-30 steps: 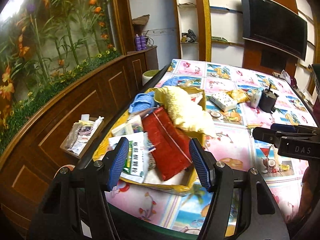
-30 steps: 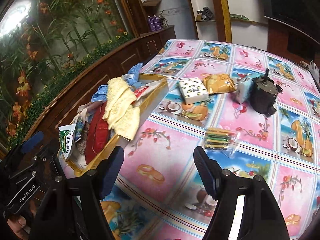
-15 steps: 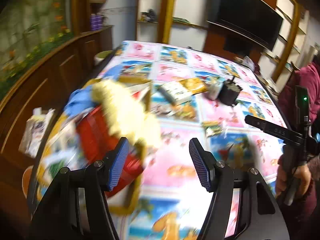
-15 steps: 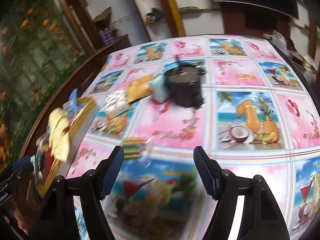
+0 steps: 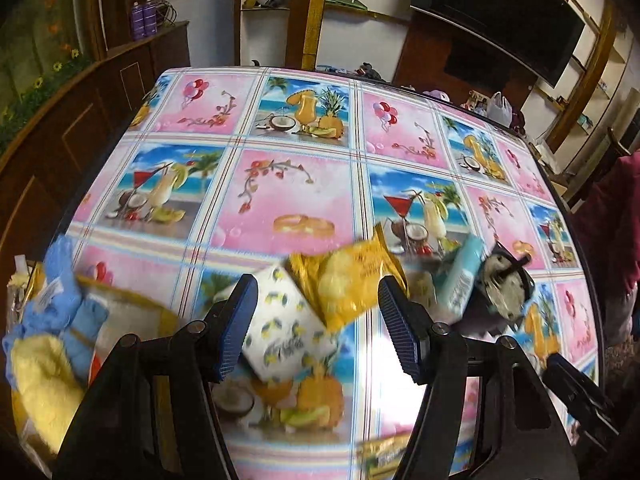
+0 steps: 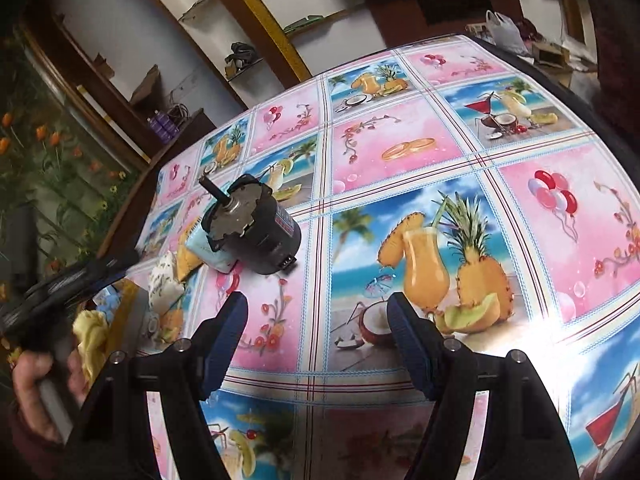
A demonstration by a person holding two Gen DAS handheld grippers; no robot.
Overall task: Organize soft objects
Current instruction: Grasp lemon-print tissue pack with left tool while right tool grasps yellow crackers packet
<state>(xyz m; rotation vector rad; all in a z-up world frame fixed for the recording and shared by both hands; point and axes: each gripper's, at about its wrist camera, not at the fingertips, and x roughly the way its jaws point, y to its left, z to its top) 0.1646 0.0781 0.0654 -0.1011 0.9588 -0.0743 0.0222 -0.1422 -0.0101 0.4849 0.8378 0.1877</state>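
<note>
Both grippers swung right off the yellow tray [image 5: 120,300] — left gripper [image 5: 312,328] gaped empty over lemon-print tissue pack [image 5: 288,328]; right gripper [image 6: 316,344] gaped empty near black motor [image 6: 256,236].

This looks like a living room in a home; a big table [image 5: 304,184] wears a shiny cloth with pictures of drinks, pineapples and balloons; a large black TV [image 5: 504,12] hangs on a wooden wall; white shelves [image 5: 344,4] with gold and brown trim hold small odds and ends; 2 purple bottles [image 5: 143,20] stand on a dark wood cabinet [image 5: 160,52]; a wall picture of orange flowers and green stems [image 6: 48,148] runs along one side; a white plastic bag [image 5: 500,106] sits past the far end of the table.
</note>
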